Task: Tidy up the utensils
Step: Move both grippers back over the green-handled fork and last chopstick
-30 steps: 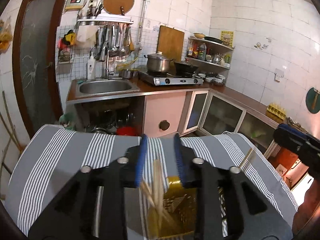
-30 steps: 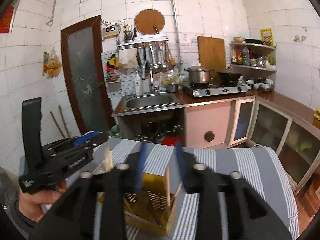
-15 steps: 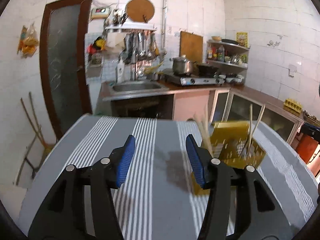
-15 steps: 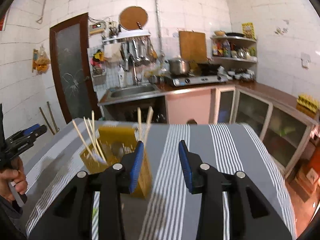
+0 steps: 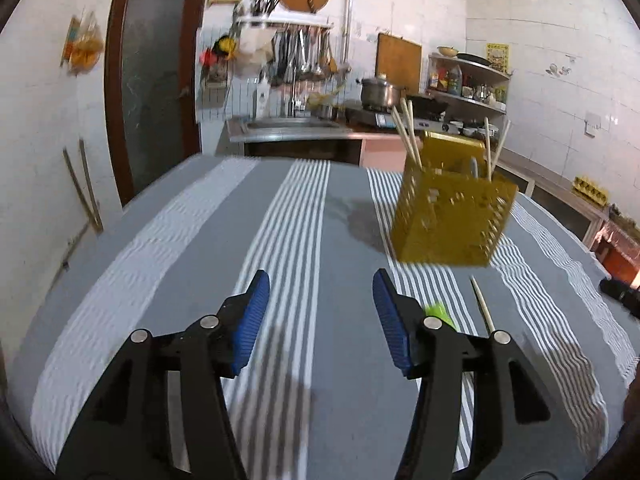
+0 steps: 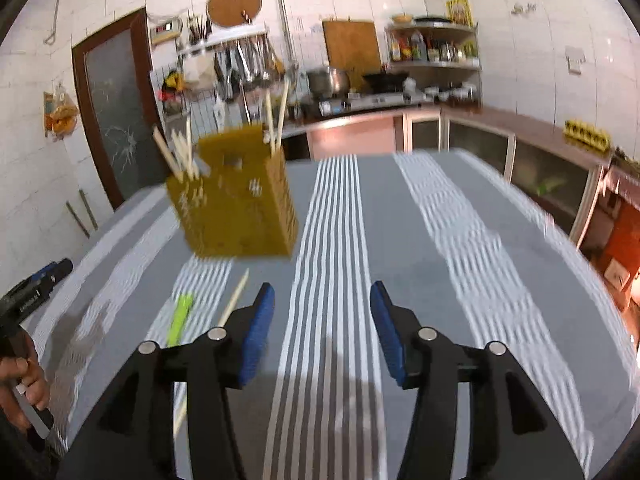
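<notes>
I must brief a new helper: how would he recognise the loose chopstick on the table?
On the striped tablecloth stands a yellow perforated holder with upright chopsticks. In front of it lies the loose chopstick, flat and pale, beside a bright green utensil.

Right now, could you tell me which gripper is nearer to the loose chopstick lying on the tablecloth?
Left, narrowly. The loose chopstick lies just right of the left gripper, beside its right finger. The right gripper has it just off its left finger.

Home kitchen: sink (image 5: pixel 294 124), stove (image 5: pixel 394 120), hanging ladles (image 5: pixel 304 56).
</notes>
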### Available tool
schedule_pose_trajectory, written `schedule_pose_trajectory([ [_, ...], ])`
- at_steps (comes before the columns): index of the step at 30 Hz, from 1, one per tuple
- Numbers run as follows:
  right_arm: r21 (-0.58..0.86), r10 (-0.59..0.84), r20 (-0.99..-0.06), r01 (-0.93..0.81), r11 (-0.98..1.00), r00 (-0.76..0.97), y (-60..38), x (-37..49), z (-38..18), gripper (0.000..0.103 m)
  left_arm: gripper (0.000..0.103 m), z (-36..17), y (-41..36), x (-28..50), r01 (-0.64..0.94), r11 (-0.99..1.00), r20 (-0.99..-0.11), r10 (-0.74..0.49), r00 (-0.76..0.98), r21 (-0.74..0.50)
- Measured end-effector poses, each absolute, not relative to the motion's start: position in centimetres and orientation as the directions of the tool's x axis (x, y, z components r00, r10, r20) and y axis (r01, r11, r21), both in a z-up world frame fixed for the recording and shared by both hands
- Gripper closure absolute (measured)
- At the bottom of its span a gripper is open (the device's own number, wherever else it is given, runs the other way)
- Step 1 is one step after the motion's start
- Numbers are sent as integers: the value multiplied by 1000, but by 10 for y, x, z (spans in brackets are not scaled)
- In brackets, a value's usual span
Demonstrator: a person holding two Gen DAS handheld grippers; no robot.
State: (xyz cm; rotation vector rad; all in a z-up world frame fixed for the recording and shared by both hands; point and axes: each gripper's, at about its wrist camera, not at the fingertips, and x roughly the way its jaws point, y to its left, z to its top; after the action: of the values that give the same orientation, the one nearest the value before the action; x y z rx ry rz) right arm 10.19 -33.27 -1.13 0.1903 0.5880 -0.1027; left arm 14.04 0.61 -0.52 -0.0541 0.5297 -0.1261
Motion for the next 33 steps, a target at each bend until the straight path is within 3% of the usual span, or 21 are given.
schedule_pose_trajectory([
  [16, 123, -4, -630, 104, 987, 776, -301, 72, -39, 51, 49, -31, 0, 120, 141, 984, -598, -180, 781, -113],
  [33, 83, 8, -673, 64, 994, 740, -263, 124, -41, 51, 46, -33, -9, 160, 141, 988, -639, -153, 754, -70],
])
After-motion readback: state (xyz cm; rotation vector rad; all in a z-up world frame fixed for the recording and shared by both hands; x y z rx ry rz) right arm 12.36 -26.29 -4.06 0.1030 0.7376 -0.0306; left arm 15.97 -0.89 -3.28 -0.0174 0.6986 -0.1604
